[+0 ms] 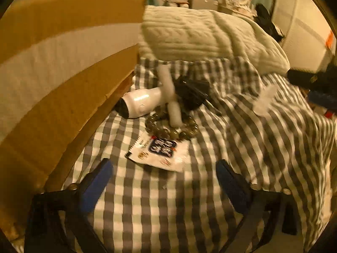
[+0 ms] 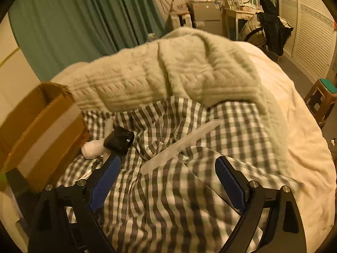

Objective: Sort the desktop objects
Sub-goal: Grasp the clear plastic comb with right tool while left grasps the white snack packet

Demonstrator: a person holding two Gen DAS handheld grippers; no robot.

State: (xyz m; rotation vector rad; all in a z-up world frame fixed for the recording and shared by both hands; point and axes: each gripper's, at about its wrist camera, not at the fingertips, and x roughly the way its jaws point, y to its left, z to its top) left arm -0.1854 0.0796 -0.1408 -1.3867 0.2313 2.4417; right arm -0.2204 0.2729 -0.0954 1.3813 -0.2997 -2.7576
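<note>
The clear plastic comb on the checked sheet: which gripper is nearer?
Right. The right gripper is open just before the clear plastic comb; the left gripper faces the snack packet.

dim warm yellow light, motion blur in left view, fisheye bending, dark vignetted corners

Before you: glossy white plastic hair dryer (image 1: pixel 143 103); polished bead bracelet (image 1: pixel 171 129); shiny printed sachet (image 1: pixel 160 152); translucent plastic comb (image 2: pixel 181 145); matt corrugated cardboard box (image 2: pixel 40 130); woven checked cloth sheet (image 2: pixel 168 200); rough cable-knit blanket (image 2: pixel 168 71); your grippers' ribbed blue pads (image 2: pixel 229 183).
</note>
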